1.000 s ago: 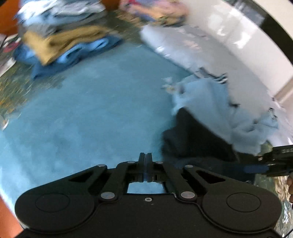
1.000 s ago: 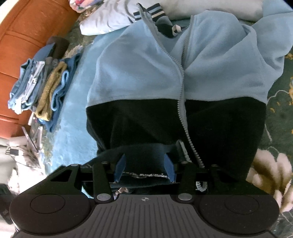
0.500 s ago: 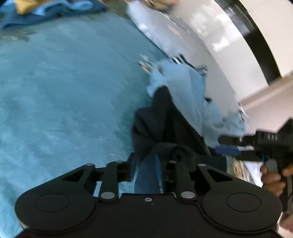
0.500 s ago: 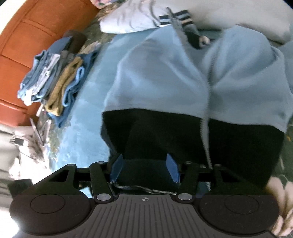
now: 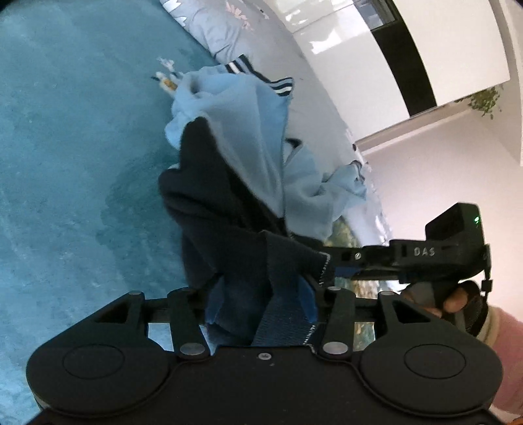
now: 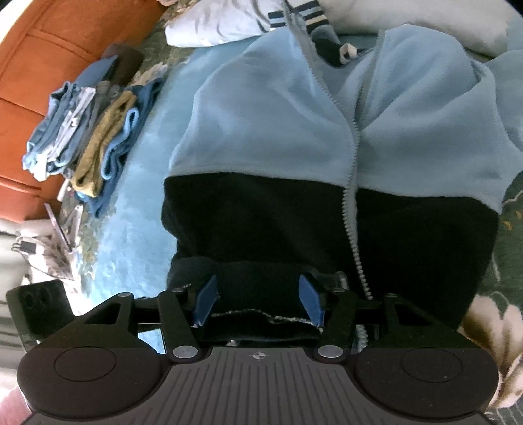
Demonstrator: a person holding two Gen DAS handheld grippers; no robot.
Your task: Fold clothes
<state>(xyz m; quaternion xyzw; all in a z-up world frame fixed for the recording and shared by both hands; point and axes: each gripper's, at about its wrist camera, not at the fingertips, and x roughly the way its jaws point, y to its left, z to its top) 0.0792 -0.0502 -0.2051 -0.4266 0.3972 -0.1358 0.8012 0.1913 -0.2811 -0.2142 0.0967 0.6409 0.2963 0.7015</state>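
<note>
A zip-up fleece jacket [image 5: 235, 137] [image 6: 278, 114], light blue above and black below, lies on a teal blanket [image 5: 65, 163]. Its dark bottom hem [image 6: 258, 287] is raised towards both grippers. My left gripper [image 5: 261, 304] has its jaws opening, and a bunch of the hem [image 5: 242, 294] sits between its blue pads. My right gripper [image 6: 258, 299] is also opening, with the hem edge lying across the gap between its pads. In the left wrist view the right gripper [image 5: 346, 271] comes in from the right, level with the hem's corner, with a gloved hand [image 5: 451, 294] on its grip.
A stack of folded clothes [image 6: 91, 140] lies at the left beside an orange sofa [image 6: 49, 49]. Pale bedding [image 5: 222, 29] and a striped garment [image 5: 261, 78] lie beyond the jacket. A dark green patterned rug [image 6: 510, 212] shows at the right.
My left gripper dipped and swung towards the jacket, and its jaws went from shut and empty to open around the hem. The right jaws widened a little around the hem.
</note>
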